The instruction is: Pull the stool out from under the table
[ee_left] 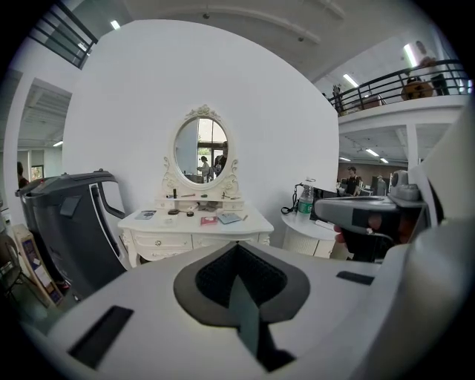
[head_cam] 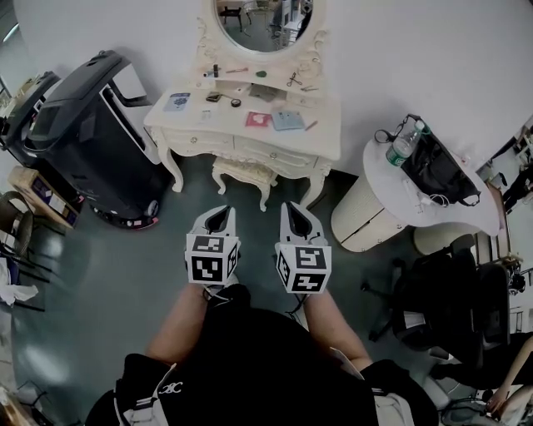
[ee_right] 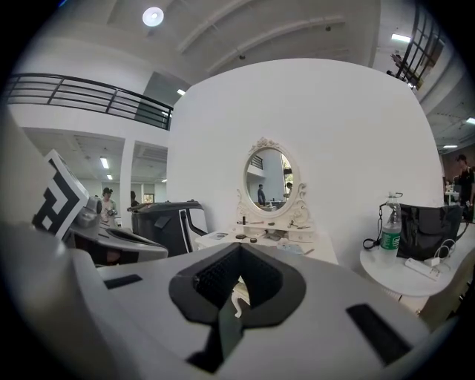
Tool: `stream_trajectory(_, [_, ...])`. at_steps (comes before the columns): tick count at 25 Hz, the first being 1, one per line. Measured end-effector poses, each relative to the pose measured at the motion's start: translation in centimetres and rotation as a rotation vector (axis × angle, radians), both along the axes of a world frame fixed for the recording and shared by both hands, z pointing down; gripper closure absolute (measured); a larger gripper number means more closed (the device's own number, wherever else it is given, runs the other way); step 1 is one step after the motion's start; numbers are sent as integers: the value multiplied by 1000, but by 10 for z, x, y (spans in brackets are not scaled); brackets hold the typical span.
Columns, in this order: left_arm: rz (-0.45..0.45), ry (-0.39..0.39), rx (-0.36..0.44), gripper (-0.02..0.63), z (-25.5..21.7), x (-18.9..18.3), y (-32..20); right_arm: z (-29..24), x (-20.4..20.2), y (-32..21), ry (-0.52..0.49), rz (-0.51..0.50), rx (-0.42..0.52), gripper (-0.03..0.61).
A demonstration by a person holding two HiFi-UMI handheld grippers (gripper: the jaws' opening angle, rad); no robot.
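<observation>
Left gripper point(head_cam: 218, 214): jaws together, empty
Right gripper point(head_cam: 296, 211): jaws together, empty
Stool point(head_cam: 243, 173): tucked under worktop point(head_cam: 225, 121) front edge, apart from both

Stool point(head_cam: 242, 175) sits tucked under the bench point(head_cam: 193, 125), mirror point(head_cam: 262, 21) up on its back edge. Big machine point(head_cam: 83, 133) to the left, round bench point(head_cam: 379, 170) with bottle point(head_cam: 402, 146) and bag point(head_cam: 437, 170) on the right.

My left gripper point(head_cam: 218, 216) and right gripper point(head_cam: 298, 218) have smooth, matt grey plastic shells; the pads point(ee_left: 215, 276) are dark and finely ribbed. Ahead of my jaws, the stool point(head_cam: 243, 173) and the table point(head_cam: 326, 137) over it look like carved wood under smooth cream paint. The floor point(head_cam: 108, 274) beneath my jaws is smooth with a dull sheen. Off to their right, a bag point(head_cam: 437, 170) looks like black cloth.
</observation>
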State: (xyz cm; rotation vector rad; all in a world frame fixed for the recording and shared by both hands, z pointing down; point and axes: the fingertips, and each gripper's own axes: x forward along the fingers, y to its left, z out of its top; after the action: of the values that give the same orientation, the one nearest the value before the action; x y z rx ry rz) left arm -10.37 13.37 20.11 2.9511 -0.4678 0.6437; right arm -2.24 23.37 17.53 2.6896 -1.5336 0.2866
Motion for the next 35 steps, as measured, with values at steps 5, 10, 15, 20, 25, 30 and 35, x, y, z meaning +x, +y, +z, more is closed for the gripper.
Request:
stream_trajectory(5, [1, 9, -31, 612, 8, 25, -23, 7, 22, -23, 1, 0, -24, 572])
stream_trajectory(10, [17, 28, -47, 612, 11, 66, -58, 9, 56, -62, 18, -3, -41, 572])
stream_trajectory(15, [15, 43, -79, 612, 10, 103, -101, 2, 93, -105, 42, -1, -58, 572])
stream_trajectory(20, [32, 14, -118, 612, 20, 130, -130, 6, 118, -136, 32, 8, -83, 572])
stream_trajectory(25, [53, 4, -137, 612, 23, 157, -161, 13, 141, -165, 1, 24, -104, 572])
stream_trajectory(30, [65, 2, -193, 612, 33, 178, -188, 13, 165, -192, 9, 55, -119, 572])
stream_trajectory(35, [51, -22, -248, 612, 61, 189, -210, 31, 174, -210, -8, 52, -172, 572])
